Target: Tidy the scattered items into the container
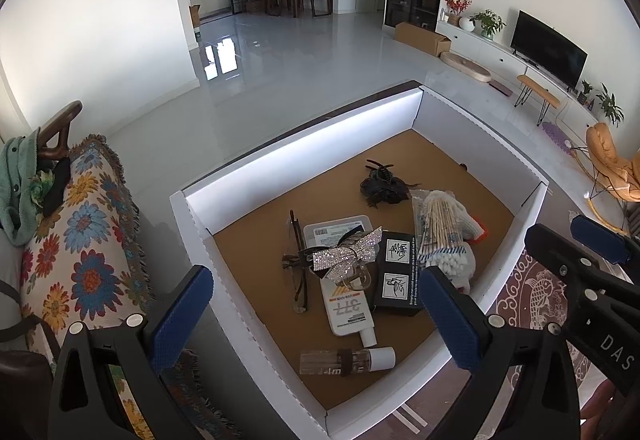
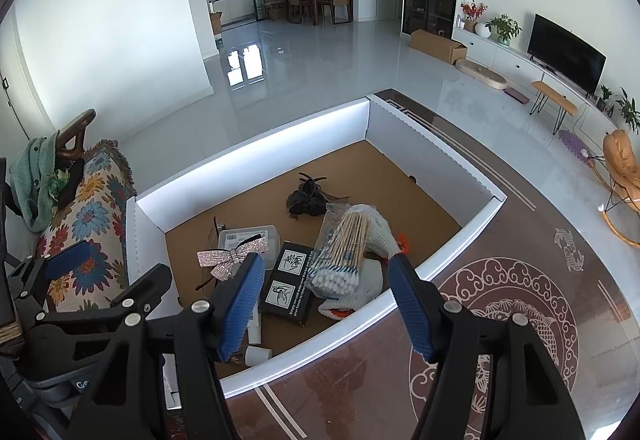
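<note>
Both grippers, left (image 1: pixel 316 314) and right (image 2: pixel 326 304), held open and empty above box (image 1: pixel 304 144); items seen inside, none outside.

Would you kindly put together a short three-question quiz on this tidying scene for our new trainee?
1. True or false: the left gripper holds the rhinestone bow.
2. What lies in the white box beside the black carton: A) cotton swabs B) a mug C) scissors?
3. Fill in: the dark hair claw rests ___ the box.

Key: 1 false; 2 A; 3 inside.
</note>
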